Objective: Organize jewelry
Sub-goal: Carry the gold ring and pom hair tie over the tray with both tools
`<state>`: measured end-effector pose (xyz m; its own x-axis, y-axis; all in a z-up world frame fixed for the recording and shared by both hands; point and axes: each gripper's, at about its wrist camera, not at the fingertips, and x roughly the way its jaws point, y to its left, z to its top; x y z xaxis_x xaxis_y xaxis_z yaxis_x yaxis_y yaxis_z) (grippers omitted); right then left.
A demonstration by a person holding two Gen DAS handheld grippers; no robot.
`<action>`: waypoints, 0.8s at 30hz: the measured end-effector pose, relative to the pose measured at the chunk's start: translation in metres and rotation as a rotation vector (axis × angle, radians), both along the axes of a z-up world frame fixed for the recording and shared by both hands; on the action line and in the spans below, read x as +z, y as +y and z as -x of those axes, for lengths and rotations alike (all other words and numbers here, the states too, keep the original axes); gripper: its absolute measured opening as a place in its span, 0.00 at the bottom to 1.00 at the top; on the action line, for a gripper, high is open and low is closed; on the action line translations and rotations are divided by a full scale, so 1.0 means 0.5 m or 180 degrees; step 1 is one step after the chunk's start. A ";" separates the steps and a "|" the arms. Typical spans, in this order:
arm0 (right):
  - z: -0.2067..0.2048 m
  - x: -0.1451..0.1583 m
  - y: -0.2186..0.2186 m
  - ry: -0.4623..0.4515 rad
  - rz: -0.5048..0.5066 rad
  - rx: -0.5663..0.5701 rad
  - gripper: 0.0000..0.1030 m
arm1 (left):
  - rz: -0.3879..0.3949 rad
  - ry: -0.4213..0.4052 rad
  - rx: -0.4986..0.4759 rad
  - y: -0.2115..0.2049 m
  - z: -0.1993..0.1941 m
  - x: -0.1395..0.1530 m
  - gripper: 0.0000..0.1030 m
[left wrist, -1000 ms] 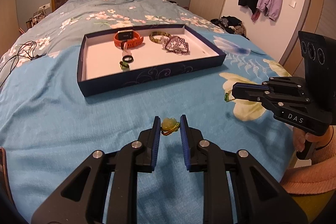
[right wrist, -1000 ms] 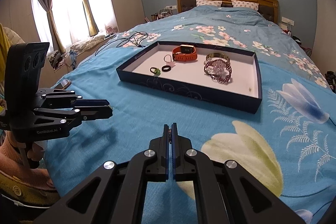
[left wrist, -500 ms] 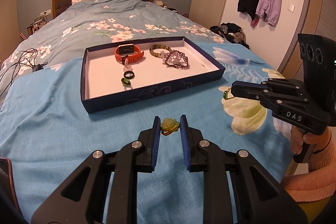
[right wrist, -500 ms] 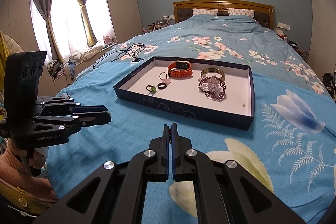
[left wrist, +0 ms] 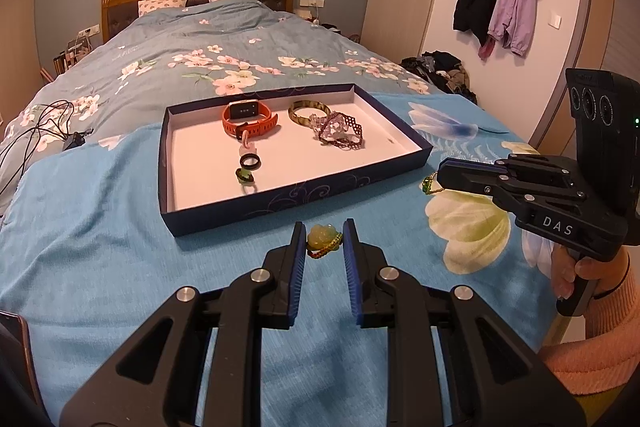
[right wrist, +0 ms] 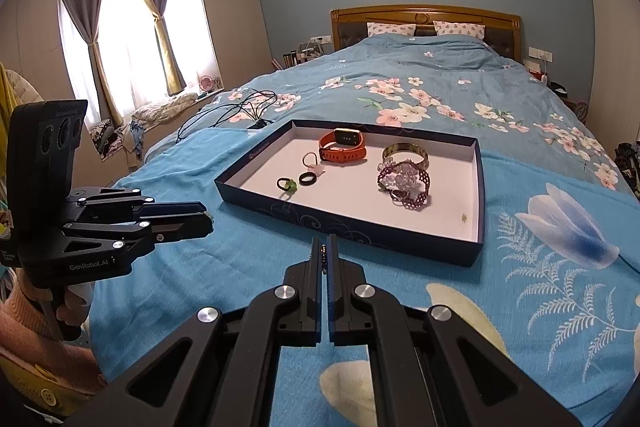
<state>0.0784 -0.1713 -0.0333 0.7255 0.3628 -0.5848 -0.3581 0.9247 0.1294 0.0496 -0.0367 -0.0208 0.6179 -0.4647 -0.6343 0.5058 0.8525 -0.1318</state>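
Blue pads of the left gripper pinch a pale green carved pendant strung on a beaded cord, holding it above the blue bedspread. The right gripper is pressed together on a thin beaded chain; its tip with green beads hanging shows in the left wrist view. Just beyond both lies the dark blue tray, and inside it sit an orange watch, a brass bangle, a purple lace bracelet, a black ring and a green-stoned ring. Black cables lie farther off on the bed.
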 end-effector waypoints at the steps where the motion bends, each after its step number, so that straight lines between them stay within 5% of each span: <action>1: -0.002 0.001 0.000 -0.0004 -0.0002 0.0001 0.01 | 0.0000 -0.0005 0.0004 -0.001 -0.002 0.001 0.19; 24: -0.040 0.022 -0.005 -0.0093 -0.0012 -0.0014 0.01 | 0.0011 -0.0110 0.0055 -0.001 -0.037 0.022 0.19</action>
